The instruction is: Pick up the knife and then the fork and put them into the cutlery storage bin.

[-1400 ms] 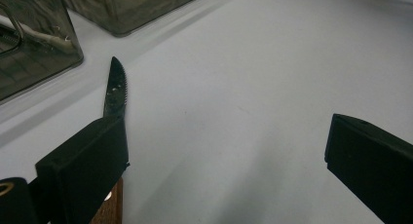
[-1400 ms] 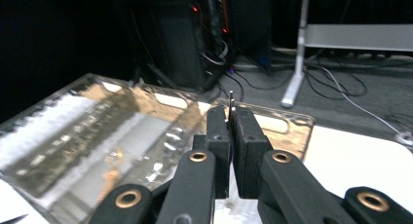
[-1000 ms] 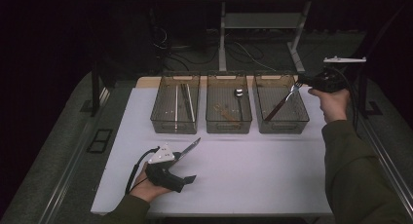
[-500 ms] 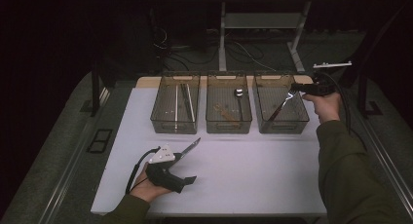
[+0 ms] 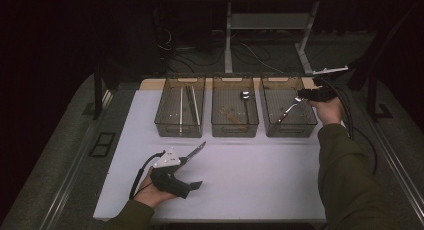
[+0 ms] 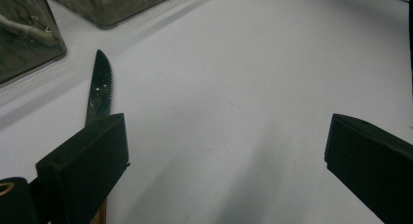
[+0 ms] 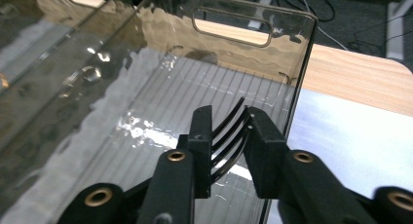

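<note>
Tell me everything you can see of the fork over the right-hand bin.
The fork is dark shiny metal with slim curved tines and a reddish-brown handle. It slants down into the right clear bin, tines up. The right claw has it between its jaws, which have just been opening. Whether the handle end touches the bin floor is unclear.
</note>
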`<state>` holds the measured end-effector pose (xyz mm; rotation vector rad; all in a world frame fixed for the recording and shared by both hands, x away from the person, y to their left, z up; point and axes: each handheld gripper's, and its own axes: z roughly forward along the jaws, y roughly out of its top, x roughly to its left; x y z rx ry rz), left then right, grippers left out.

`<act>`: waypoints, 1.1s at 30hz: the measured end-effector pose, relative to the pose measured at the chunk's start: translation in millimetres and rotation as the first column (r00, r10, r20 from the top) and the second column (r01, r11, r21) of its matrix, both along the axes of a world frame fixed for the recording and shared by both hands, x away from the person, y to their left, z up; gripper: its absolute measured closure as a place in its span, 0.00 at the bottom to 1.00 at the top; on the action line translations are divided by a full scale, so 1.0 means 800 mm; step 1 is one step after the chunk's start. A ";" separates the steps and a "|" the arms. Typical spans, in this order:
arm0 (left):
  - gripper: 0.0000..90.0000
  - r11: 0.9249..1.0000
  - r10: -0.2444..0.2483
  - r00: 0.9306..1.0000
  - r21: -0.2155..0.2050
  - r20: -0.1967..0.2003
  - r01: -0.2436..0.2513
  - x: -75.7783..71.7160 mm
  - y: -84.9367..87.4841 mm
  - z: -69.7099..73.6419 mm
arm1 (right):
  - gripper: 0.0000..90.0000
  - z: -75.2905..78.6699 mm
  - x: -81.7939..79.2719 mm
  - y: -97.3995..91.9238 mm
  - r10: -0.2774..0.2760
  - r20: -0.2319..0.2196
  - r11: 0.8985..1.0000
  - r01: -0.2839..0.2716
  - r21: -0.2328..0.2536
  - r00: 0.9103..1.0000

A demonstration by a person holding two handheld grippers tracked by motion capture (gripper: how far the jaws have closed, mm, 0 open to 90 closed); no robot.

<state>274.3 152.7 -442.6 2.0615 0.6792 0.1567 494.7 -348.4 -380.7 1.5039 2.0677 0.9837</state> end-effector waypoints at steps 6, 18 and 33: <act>0.01 1.000 -0.002 1.000 0.002 0.001 0.002 0.000 0.000 0.000 | 0.59 -0.002 0.002 0.002 -0.044 0.013 0.998 0.044 -0.036 0.999; 0.01 1.000 -0.001 1.000 0.008 0.001 0.001 0.000 0.000 0.000 | 0.46 0.011 -0.019 0.000 0.012 0.046 0.999 -0.014 0.029 0.999; 0.01 1.000 0.003 1.000 0.019 0.003 -0.003 0.001 -0.001 -0.001 | 0.30 0.019 -0.093 0.013 0.182 0.089 0.979 -0.189 0.075 0.979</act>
